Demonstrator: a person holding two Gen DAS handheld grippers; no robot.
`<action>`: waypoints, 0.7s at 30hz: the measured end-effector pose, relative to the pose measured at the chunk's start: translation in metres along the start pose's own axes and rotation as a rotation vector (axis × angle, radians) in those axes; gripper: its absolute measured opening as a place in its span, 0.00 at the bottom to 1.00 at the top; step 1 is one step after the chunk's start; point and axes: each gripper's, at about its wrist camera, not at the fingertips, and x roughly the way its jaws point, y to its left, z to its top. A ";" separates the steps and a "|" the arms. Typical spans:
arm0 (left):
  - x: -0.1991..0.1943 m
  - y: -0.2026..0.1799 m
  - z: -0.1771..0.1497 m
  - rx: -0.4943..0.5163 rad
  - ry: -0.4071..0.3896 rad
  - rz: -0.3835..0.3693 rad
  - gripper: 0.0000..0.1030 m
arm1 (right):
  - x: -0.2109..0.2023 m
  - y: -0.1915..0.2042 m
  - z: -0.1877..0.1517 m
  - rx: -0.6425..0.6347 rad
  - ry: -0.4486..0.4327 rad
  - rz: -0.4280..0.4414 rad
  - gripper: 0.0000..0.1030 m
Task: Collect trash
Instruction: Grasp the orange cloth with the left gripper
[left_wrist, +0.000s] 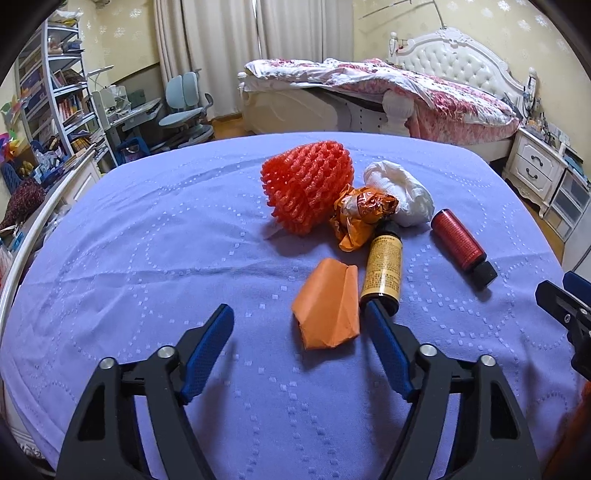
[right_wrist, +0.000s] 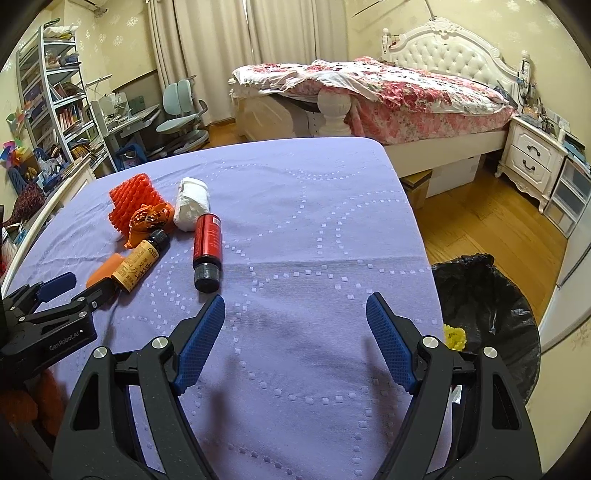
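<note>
One "GenRobot.AI" mark, left gripper (right_wrist: 70, 290) body.

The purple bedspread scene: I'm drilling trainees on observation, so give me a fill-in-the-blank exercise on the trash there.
1. Between the open left tongs lies a folded ____ paper.
2. The red bottle has a ____ cap.
3. The bin beside the bed is lined with a ____ bag.
4. The right tongs hold ____.

Missing words: orange; black; black; nothing

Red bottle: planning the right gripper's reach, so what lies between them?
Only bare purple sheet; in the right wrist view the red bottle lies just ahead of the open right gripper.
</note>
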 end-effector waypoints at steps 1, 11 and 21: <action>0.002 0.001 0.000 0.000 0.010 -0.010 0.64 | 0.001 0.002 0.001 -0.003 0.001 0.001 0.75; 0.008 0.016 0.004 -0.010 0.029 -0.080 0.35 | 0.009 0.020 0.005 -0.040 0.010 0.022 0.75; 0.010 0.038 0.007 -0.069 0.013 -0.071 0.34 | 0.025 0.048 0.014 -0.088 0.022 0.049 0.75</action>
